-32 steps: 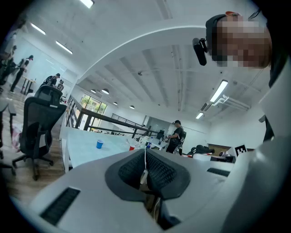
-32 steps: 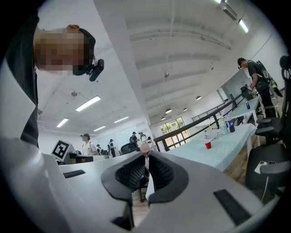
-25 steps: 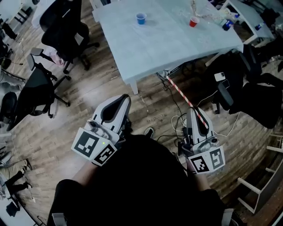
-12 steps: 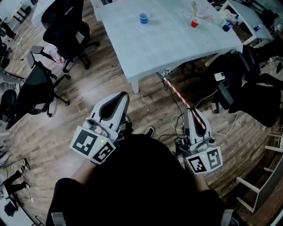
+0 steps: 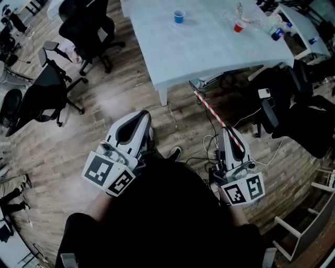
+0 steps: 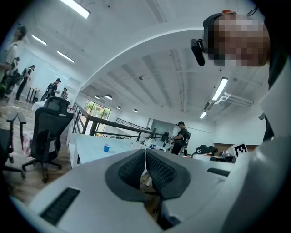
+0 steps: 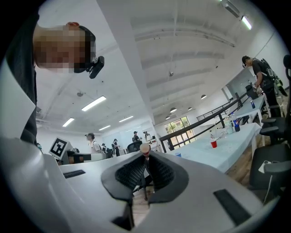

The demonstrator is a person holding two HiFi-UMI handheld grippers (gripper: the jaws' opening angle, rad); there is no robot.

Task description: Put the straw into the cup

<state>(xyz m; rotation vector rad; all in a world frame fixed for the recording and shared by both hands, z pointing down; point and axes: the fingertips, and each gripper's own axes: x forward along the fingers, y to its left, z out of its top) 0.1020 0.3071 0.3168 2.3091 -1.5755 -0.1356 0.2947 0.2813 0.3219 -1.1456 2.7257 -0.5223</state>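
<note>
A red-and-white striped straw point(image 5: 214, 115) sticks out ahead of my right gripper point(image 5: 229, 132), which is shut on its near end, and it slants up toward the table's near edge. In the right gripper view the straw's tip point(image 7: 145, 149) shows just above the pinched pads. A blue cup point(image 5: 179, 16) stands on the pale table point(image 5: 209, 52), and a red cup point(image 5: 240, 26) stands further right. The blue cup point(image 6: 106, 147) is small and far off in the left gripper view. My left gripper point(image 5: 145, 113) is held over the wood floor, shut with nothing in it.
Black office chairs point(image 5: 49, 97) stand at the left and more chairs point(image 5: 309, 120) at the right of the table. Cables point(image 5: 209, 142) lie on the floor under the straw. Bottles and clutter point(image 5: 273, 31) sit at the table's far right. People stand in the background.
The view has slid so the table and cups sit a little further right. Both grippers have edged forward with the person, and the straw is still in the right grip.
</note>
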